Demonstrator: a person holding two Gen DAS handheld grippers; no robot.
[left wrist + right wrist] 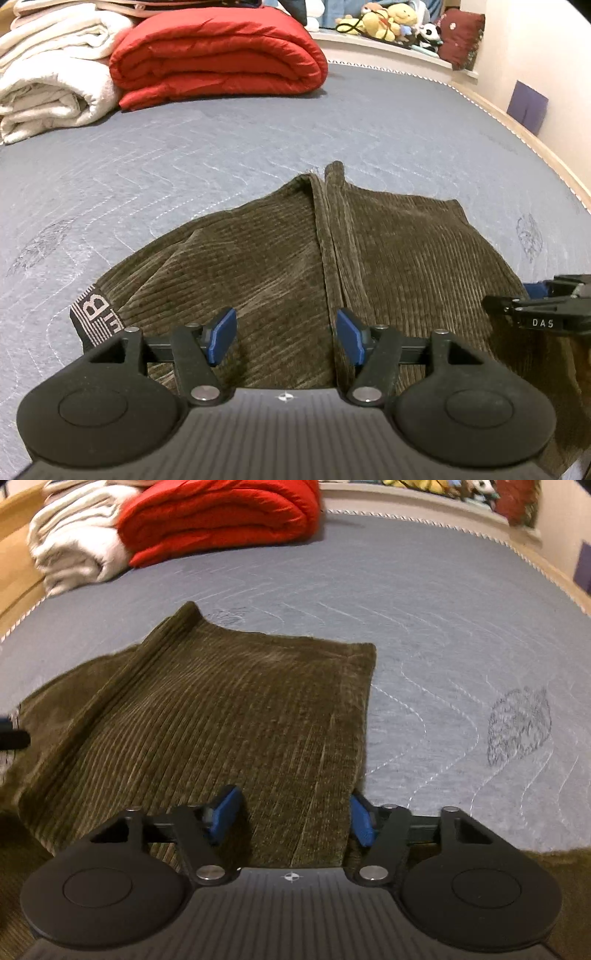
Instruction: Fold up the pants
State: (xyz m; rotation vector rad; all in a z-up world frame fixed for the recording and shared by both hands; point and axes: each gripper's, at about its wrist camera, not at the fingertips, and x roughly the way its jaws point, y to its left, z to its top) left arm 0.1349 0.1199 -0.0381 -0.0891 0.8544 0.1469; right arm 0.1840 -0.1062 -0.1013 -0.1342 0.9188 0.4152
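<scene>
Olive-brown corduroy pants [280,266] lie folded on the grey quilted mattress [221,147], with a printed waistband [92,317] at their left edge. My left gripper [286,336] is open just above the pants, near their middle seam. My right gripper [293,818] is open over the right edge of the folded pants [221,716], its right finger at the fabric's border. The right gripper also shows at the right edge of the left wrist view [539,306]. Neither gripper holds cloth.
A folded red quilt [218,55] and cream blankets [51,74] lie at the far left of the mattress. Stuffed toys [391,22] and a dark red cushion [461,37] sit on a ledge behind. The wooden bed frame [535,147] and wall run along the right.
</scene>
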